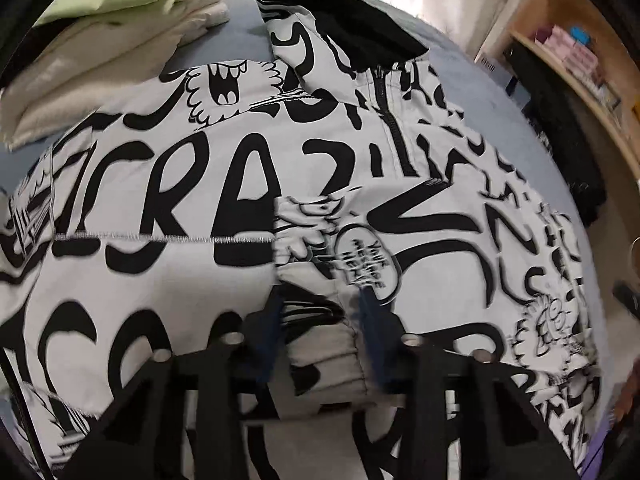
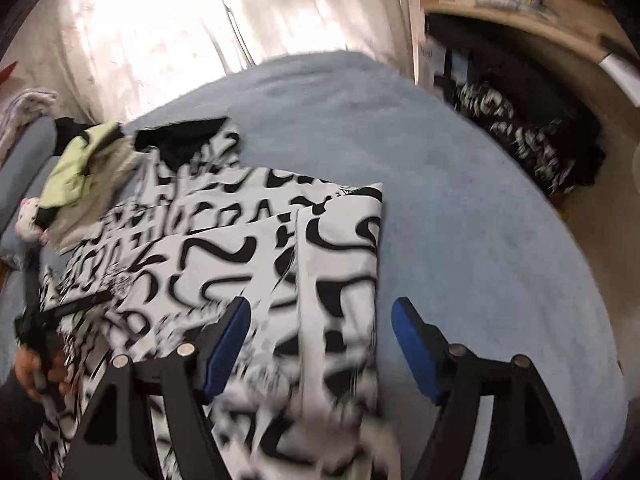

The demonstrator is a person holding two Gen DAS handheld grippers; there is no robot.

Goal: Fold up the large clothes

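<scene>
Jacket (image 1: 224, 208): big black-and-white graffiti-print thing, spread flat on the blue bed (image 2: 460, 184), black hood (image 1: 344, 20) at the far end.
Left tool (image 1: 318, 308): pretty much closed, pinching a bunched-up elastic cuff of the jacket between its pads.
Right tool (image 2: 320, 320): wide open, holding nothing, hovering right over the folded-in sleeve (image 2: 340, 264).
Pile (image 1: 112, 36): cream and green clothes stacked beside the jacket, at its hood end.

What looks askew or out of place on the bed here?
Mostly tidy. The jacket's black-lined hood lies flopped sideways, and a bunched cuff sits pinched in the left tongs. Nothing spilled or damaged.
</scene>
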